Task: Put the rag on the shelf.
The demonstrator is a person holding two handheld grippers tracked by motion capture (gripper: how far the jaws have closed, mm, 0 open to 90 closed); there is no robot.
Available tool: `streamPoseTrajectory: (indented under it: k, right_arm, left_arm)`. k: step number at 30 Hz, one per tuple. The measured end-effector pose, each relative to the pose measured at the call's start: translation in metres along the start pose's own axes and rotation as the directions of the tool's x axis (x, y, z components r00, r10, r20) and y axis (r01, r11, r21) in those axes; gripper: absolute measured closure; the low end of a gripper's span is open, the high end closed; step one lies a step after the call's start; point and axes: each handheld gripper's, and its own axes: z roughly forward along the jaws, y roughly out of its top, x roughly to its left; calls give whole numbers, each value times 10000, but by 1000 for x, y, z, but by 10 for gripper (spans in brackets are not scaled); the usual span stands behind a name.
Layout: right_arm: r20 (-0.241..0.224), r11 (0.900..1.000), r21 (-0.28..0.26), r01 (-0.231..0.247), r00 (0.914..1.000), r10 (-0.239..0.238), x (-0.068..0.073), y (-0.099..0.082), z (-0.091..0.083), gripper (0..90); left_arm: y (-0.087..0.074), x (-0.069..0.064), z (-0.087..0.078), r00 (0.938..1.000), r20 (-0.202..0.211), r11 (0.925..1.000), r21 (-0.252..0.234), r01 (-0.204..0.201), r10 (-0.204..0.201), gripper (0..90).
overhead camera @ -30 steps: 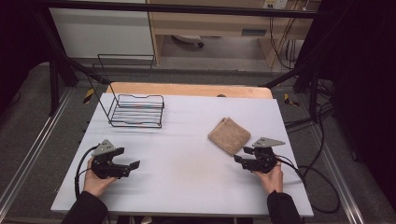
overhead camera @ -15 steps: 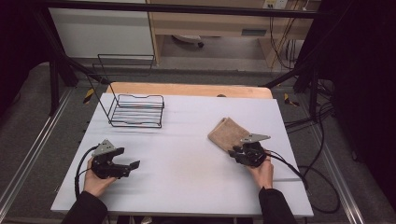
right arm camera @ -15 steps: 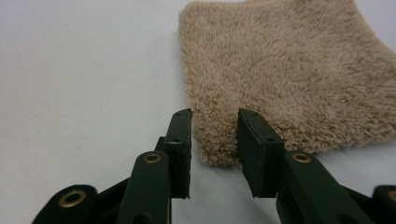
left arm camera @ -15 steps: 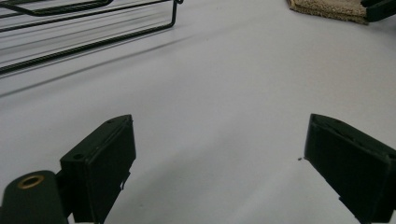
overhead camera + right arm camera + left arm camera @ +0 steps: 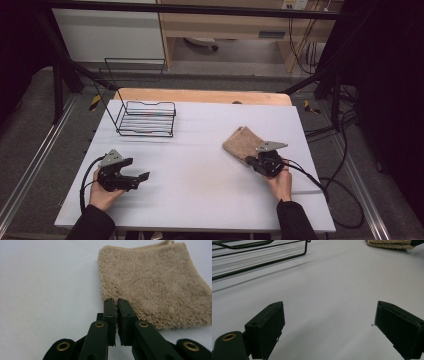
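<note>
A folded tan towel (image 5: 240, 142) lies on the white table (image 5: 200, 195) at the right, and its far edge shows in the left gripper view (image 5: 389, 243). My right gripper (image 5: 251, 160) sits at the towel's near edge. Its jaws have just been closing and now stand together on the towel's (image 5: 155, 285) near-left edge, with a sliver of cloth pinched between the pads of this gripper (image 5: 116, 305). My left gripper (image 5: 136, 169) rests at the table's front left, open wide (image 5: 332, 325), with only bare table between its jaws.
A black wire basket (image 5: 147, 120) stands at the back left of the table, its lower wires visible in the left gripper view (image 5: 257, 255). A wooden strip (image 5: 200, 95) runs along the far edge. Cables (image 5: 340, 195) trail off the right side.
My right gripper has moved left and forward onto the towel's near edge, and its jaws have closed there. The left gripper has stayed where it was.
</note>
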Motion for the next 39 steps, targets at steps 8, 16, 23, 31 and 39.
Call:
streamPoseTrajectory:
  k: [8,16,23,31,39]
  right_arm:
    - [-553,9998,3,-212,9982,212,18,14,-6,862]
    - [-1315,9989,96,-458,9902,467,43,26,-2,864]
    - [-1825,9995,147,-263,9828,286,68,34,9,864]
    - [-2345,9993,212,-300,9715,342,95,46,28,866]
    - [-2708,9996,166,-229,9623,265,121,66,43,867]
  left_arm:
    - [0,0,0,10000,-33,10000,-28,12,-12,89]
    - [0,0,0,10000,-59,10000,5,10,-10,89]
    - [0,0,0,10000,-78,10000,8,29,-29,89]
    - [0,0,-1,9999,-95,10000,-7,33,-33,89]
    - [0,1,-2,9999,-106,10000,-10,46,-46,89]
